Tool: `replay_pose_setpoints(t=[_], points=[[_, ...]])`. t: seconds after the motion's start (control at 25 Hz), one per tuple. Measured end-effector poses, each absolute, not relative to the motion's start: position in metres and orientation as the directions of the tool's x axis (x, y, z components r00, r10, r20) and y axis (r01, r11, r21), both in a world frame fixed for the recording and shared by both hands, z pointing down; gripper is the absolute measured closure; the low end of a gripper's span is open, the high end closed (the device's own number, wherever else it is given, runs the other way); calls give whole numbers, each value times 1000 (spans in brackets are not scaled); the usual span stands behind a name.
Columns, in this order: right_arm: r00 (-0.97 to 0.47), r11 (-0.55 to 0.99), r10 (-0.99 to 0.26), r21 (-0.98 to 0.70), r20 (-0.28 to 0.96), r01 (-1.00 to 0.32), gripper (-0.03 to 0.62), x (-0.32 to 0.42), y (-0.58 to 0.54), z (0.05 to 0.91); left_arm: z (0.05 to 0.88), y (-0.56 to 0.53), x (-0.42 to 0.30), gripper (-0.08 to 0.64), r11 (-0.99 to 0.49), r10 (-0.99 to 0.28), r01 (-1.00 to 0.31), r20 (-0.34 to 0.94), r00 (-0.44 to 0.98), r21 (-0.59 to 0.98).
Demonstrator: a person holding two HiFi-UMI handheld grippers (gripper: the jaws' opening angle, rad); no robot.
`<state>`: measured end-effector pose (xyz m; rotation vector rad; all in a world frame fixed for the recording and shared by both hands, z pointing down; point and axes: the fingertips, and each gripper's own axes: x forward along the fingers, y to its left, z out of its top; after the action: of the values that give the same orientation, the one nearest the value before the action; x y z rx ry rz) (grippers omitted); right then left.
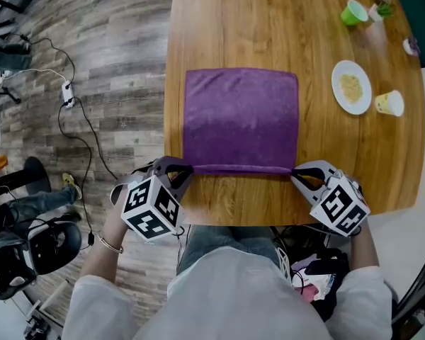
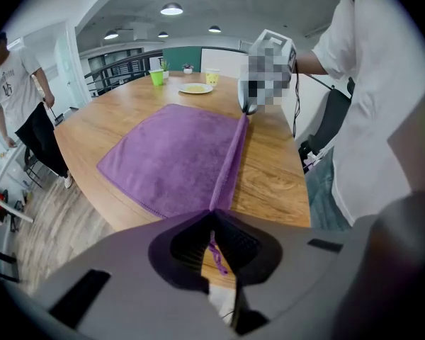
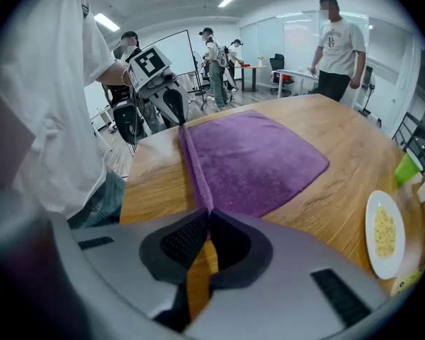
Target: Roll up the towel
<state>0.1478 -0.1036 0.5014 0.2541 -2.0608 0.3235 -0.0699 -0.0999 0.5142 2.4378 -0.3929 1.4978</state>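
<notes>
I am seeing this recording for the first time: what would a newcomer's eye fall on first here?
The purple towel lies spread on the wooden table, right before the person. The left gripper and right gripper each have jaws shut on a near corner, with the near edge raised as a thin fold between them. Far right on the table stand a white plate and a green cup.
</notes>
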Motion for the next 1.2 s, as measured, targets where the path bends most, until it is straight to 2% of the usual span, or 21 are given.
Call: replay_pose_setpoints(t=[0.24, 0.32, 0.36, 0.6, 0.84, 1.2], points=[[-493, 933, -70, -117, 867, -339, 566, 145, -120, 512, 526, -117, -73, 524, -920, -127, -388, 898, 420, 52], [-490, 931, -79, -111, 868, -348, 499, 147, -122, 513, 526, -121, -75, 489, -916, -138, -399, 895, 424, 48], [-490, 930, -90, -104, 867, -354, 491, 148, -123, 512, 524, -122, -77, 478, -912, -148, -407, 893, 426, 43], [-494, 921, -199, -11, 846, -390, 485, 154, -129, 491, 493, -125, -84, 468, -899, -245, -436, 867, 435, -36], [-455, 964, -139, 15, 880, -266, 517, 136, -96, 496, 506, -80, -60, 480, -958, -146, -284, 901, 410, -26], [-375, 987, -102, 46, 921, -154, 522, 136, -91, 528, 536, -87, -62, 485, -960, -146, -276, 930, 337, -51]])
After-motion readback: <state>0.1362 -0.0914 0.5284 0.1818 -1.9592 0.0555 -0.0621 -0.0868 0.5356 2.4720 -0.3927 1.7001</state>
